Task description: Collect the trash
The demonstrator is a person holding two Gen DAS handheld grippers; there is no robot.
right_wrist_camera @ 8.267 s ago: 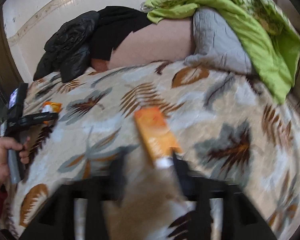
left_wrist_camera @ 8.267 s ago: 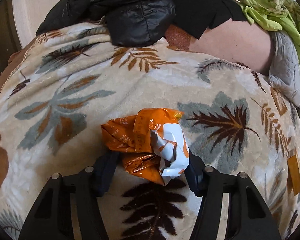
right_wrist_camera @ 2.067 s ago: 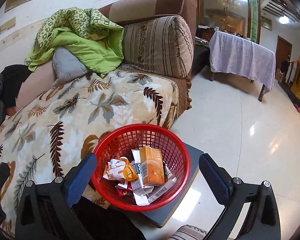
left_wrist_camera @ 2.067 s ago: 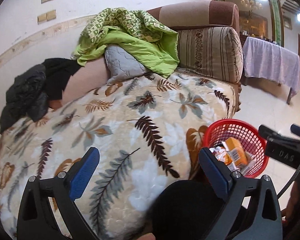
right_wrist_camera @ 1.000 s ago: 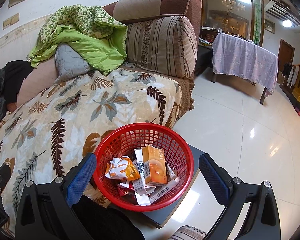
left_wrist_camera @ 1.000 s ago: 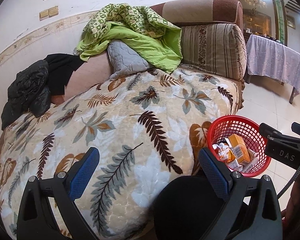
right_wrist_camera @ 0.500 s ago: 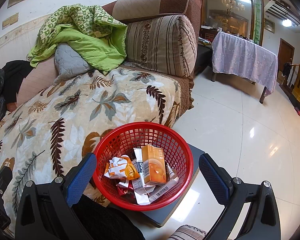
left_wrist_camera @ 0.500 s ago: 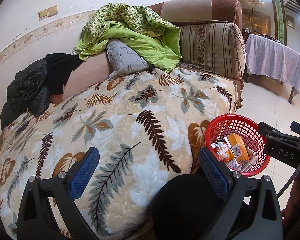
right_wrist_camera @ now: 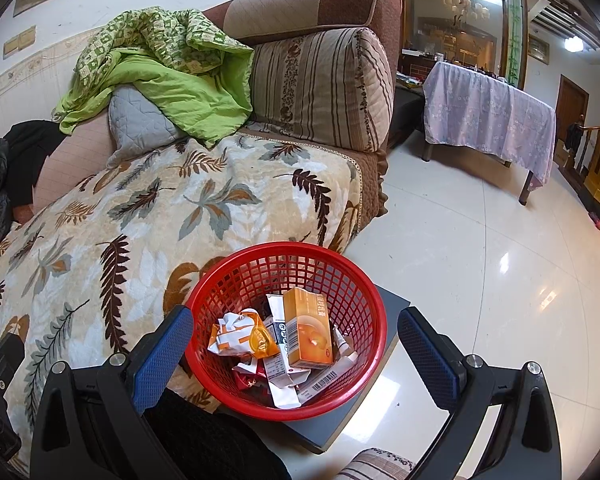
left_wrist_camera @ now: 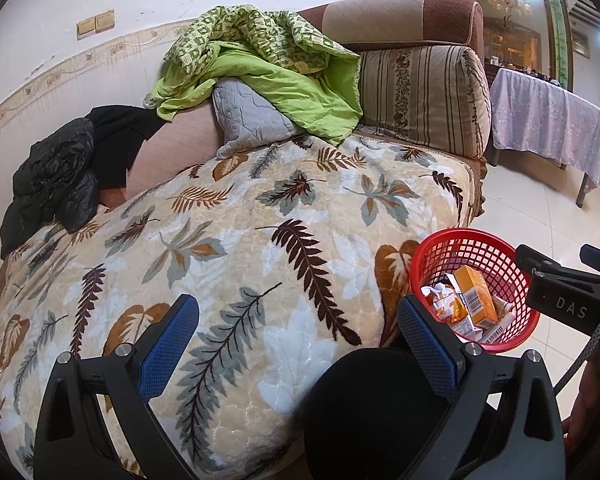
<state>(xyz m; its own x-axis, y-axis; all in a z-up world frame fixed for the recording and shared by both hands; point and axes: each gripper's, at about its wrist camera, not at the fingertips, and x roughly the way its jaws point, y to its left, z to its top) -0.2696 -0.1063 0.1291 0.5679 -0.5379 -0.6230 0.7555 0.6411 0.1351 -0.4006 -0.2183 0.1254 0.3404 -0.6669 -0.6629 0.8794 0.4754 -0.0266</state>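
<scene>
Gaping wide, empty: left tool (left_wrist_camera: 298,336) | right tool (right_wrist_camera: 296,338) wide, empty above red basket (right_wrist_camera: 236,280)

My basket (right_wrist_camera: 236,280) at the lower middle of the frame is bright red mesh, with an orange box (right_wrist_camera: 306,328) and an orange-and-white crumpled wrapper (right_wrist_camera: 240,334) in it. My gripper pads (right_wrist_camera: 162,356) are blue on black arms. At left, the blanket (right_wrist_camera: 100,224) is cream with brown and grey-blue leaves; at upper left, a lime-green quilt (right_wrist_camera: 160,60) with a green-and-white check.
</scene>
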